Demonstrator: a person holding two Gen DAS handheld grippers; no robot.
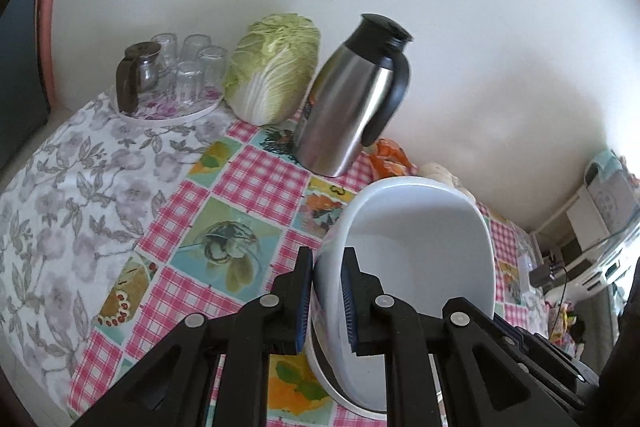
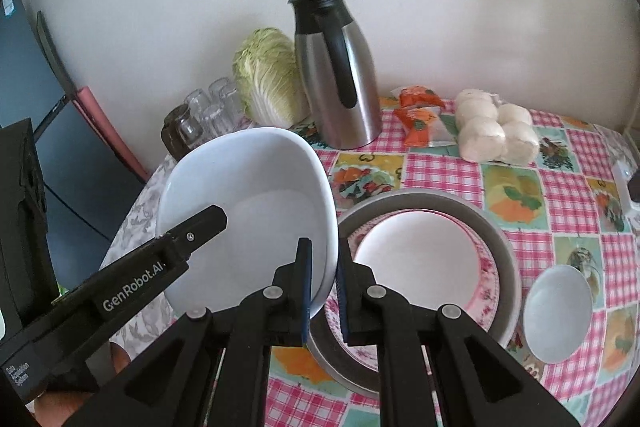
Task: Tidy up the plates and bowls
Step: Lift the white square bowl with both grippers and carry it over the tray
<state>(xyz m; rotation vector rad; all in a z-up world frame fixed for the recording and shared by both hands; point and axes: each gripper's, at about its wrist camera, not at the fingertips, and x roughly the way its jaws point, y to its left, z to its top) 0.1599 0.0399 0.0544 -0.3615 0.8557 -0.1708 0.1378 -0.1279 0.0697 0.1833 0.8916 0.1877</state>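
Both claws are clamped on the same big white bowl (image 2: 248,211), a smooth, glossy, rounded-square dish held tilted above the counter (image 1: 248,179). The left claw (image 1: 326,301) has its blue ribbed pads pinched tight on one edge of the rim; the right claw (image 2: 323,293) nips the opposite edge just as tightly, one pad inside the bowl and one outside. Just beside the raised bowl, a grey round tray (image 2: 500,239) rests on the checked pink oilcloth with its picture squares, and in it lies a white plate (image 2: 420,259) on a plate with a pink floral border (image 2: 490,279). A small white bowl (image 2: 558,311) sits on the cloth near the tray. Farther back stand a brushed-steel jug (image 2: 340,75) with a black handle and lid, a crinkled cabbage (image 2: 268,75), upturned clear glasses (image 1: 192,75) on a round floral tray, and a clear bag of pale round buns (image 2: 496,131).
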